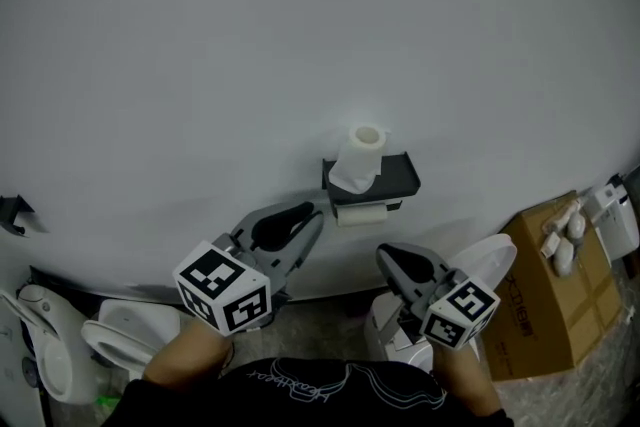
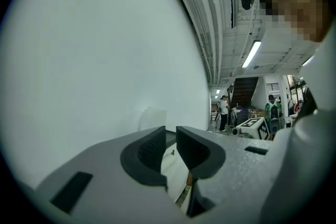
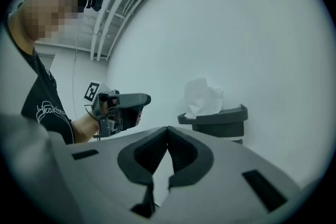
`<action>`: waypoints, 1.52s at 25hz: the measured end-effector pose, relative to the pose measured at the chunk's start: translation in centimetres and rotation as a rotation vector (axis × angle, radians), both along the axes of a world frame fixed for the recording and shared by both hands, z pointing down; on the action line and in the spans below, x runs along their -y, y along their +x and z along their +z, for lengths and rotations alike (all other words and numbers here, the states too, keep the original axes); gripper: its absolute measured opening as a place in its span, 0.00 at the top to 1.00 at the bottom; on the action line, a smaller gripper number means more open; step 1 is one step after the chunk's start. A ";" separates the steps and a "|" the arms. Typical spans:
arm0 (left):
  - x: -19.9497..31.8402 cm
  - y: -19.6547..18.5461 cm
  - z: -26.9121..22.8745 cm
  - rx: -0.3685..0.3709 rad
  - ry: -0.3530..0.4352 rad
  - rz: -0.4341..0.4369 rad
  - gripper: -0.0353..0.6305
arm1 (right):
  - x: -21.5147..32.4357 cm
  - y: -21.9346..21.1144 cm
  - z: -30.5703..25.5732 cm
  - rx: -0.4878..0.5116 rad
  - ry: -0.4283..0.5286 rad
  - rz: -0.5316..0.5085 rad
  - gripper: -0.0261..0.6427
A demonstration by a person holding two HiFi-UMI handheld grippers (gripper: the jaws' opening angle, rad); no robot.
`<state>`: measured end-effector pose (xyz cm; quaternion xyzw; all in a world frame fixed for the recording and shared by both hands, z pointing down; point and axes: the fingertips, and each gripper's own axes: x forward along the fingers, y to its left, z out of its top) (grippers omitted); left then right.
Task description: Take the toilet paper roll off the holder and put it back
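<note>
A toilet paper roll point(image 1: 362, 155) stands upright on top of the black wall holder point(image 1: 396, 177), with a loose sheet hanging over the front. A second roll point(image 1: 362, 214) hangs under the shelf. My left gripper point(image 1: 308, 215) is low and left of the holder, short of it, its jaws a narrow gap apart with nothing between them point(image 2: 171, 131). My right gripper point(image 1: 386, 257) is below the holder with its tips touching point(image 3: 168, 128), holding nothing. The right gripper view shows the roll point(image 3: 203, 97) on the holder point(image 3: 220, 119) and the left gripper point(image 3: 140, 100) to their left.
A plain white wall point(image 1: 300, 35) carries the holder. A cardboard box point(image 1: 550, 285) stands at the lower right. White toilets sit on the floor at the lower left point(image 1: 115, 335) and under my right gripper point(image 1: 485, 265). People stand far off in the hall point(image 2: 224, 110).
</note>
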<state>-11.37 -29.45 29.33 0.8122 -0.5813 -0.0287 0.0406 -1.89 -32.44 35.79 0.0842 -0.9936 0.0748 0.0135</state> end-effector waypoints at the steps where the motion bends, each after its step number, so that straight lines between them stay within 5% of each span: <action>1: -0.7 0.2 0.6 0.001 -0.010 0.012 0.88 | -0.3 -0.4 -0.1 -0.002 0.001 -0.002 0.96; 7: -3.9 0.7 3.7 -0.082 -0.063 0.070 0.94 | -2.6 -2.1 -0.5 0.023 -0.009 -0.022 0.96; 16: -6.5 -0.4 7.6 -0.154 -0.100 0.022 0.94 | -5.2 -2.2 1.1 0.044 -0.076 -0.007 0.96; 38: -9.9 0.6 8.8 -0.153 -0.133 0.040 0.94 | -8.8 -1.2 3.3 0.010 -0.126 0.038 0.96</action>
